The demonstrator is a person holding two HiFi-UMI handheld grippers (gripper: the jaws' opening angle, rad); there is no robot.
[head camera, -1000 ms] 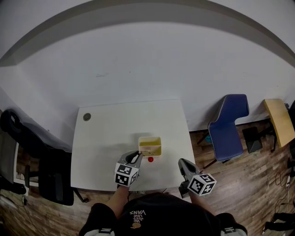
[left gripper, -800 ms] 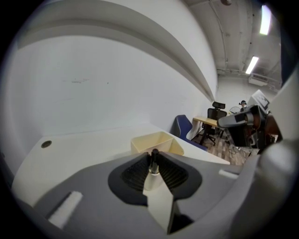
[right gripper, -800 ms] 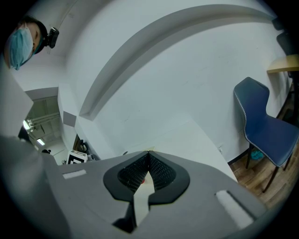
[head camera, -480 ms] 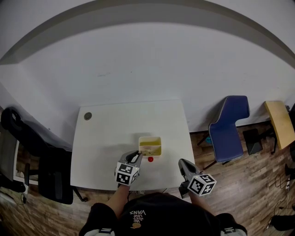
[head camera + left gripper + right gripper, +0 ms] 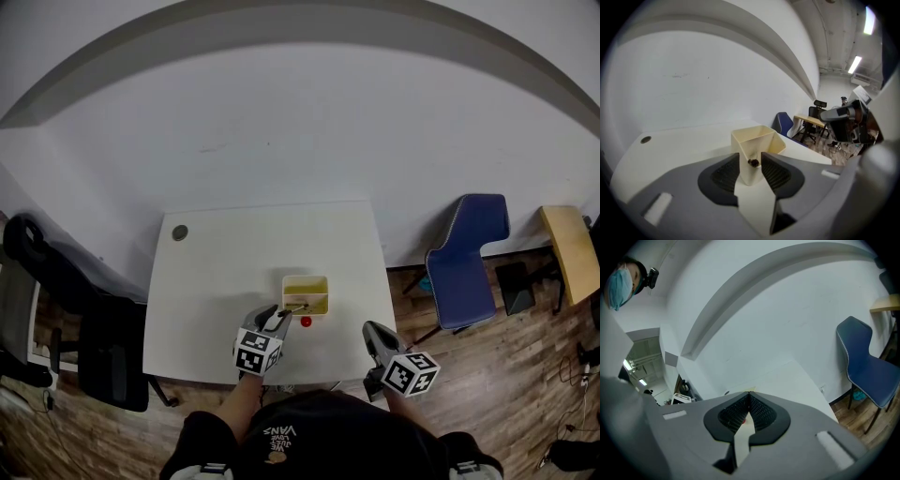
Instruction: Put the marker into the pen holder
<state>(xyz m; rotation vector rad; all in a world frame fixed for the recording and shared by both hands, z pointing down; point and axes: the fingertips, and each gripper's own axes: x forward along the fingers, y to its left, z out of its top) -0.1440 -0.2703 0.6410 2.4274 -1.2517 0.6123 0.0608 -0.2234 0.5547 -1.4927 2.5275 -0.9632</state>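
Note:
A cream square pen holder (image 5: 306, 292) (image 5: 757, 143) stands on the white table (image 5: 225, 272). My left gripper (image 5: 281, 315) (image 5: 751, 160) sits just in front of its near-left corner. Its jaws have just been opening and now stand apart. The dark end of the marker (image 5: 753, 162) shows between the pads, clear of the left one, and its body (image 5: 296, 307) reaches over the holder's near rim. A small red cap (image 5: 306, 322) lies on the table beside the holder. My right gripper (image 5: 369, 330) (image 5: 749, 393) hovers at the table's near right corner, shut and empty.
A blue chair (image 5: 464, 255) stands right of the table, with a wooden desk (image 5: 568, 246) beyond it. A black office chair (image 5: 103, 361) stands at the left. A round grommet (image 5: 179, 232) sits in the table's far left corner. The wall runs behind.
The left jaws have spread apart, and the marker now shows slanting from them over the holder's rim. The right gripper has stayed still.

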